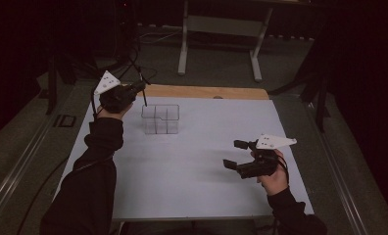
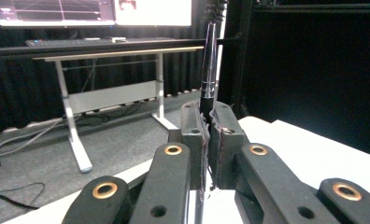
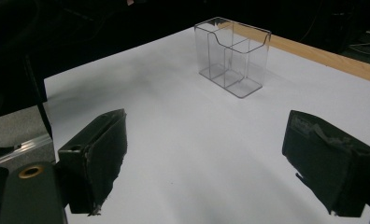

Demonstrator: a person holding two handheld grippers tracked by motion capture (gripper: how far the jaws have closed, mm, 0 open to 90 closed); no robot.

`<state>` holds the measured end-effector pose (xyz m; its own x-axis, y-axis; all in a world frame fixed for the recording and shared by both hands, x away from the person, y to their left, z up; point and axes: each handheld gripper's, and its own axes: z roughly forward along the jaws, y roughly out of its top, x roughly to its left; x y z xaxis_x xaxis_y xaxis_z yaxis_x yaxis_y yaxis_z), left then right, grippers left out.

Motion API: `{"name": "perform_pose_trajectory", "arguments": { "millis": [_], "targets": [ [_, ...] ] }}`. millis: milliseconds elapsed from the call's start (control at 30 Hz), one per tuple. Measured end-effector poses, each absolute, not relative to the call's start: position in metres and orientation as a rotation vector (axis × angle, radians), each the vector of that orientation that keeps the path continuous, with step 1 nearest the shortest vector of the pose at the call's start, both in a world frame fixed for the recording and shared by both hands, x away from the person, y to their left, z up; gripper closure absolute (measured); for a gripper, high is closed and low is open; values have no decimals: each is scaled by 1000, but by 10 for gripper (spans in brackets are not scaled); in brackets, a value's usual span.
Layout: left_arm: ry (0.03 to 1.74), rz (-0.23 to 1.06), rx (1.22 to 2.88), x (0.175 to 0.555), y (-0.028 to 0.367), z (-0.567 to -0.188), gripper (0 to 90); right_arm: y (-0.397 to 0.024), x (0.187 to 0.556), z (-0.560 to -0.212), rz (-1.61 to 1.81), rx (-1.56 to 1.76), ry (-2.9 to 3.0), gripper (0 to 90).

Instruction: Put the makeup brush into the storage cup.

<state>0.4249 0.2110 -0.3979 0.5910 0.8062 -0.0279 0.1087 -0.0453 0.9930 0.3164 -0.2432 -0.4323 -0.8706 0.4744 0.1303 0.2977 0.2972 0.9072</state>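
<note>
A clear plastic organiser (image 1: pixel 160 119) with several compartments stands on the white table top (image 1: pixel 192 191), left of centre toward the back. My left gripper (image 1: pixel 138 88) hovers just beyond the organiser's left end, shut on a slim black stick-like tool (image 1: pixel 143 93) that hangs over that end. In the left gripper view the tool (image 2: pixel 209 60) rises upright from the left gripper (image 2: pixel 210 140), with a silver band and a dark tip. My right gripper (image 1: pixel 235 153) is held above the table's right side, open, with nothing between its jaws. The right gripper (image 3: pixel 211 168) points toward the organiser (image 3: pixel 232 56).
A wooden strip (image 1: pixel 206 91) runs along the table's far edge. Beyond it stands a white-legged desk (image 1: pixel 221 24) on the grey floor, with lit monitors (image 2: pixel 94 11) on top. Cables lie on the floor at the back left.
</note>
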Motion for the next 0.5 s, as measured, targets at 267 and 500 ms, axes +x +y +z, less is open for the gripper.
{"name": "perform_pose_trajectory", "arguments": {
  "millis": [267,500],
  "targets": [
    [831,666,1539,428,211,-411,864,-243,316,-433,1619,718,2401,138],
    [848,657,1546,429,211,-423,864,-242,316,-434,1620,714,2405,138]
  ]
}}
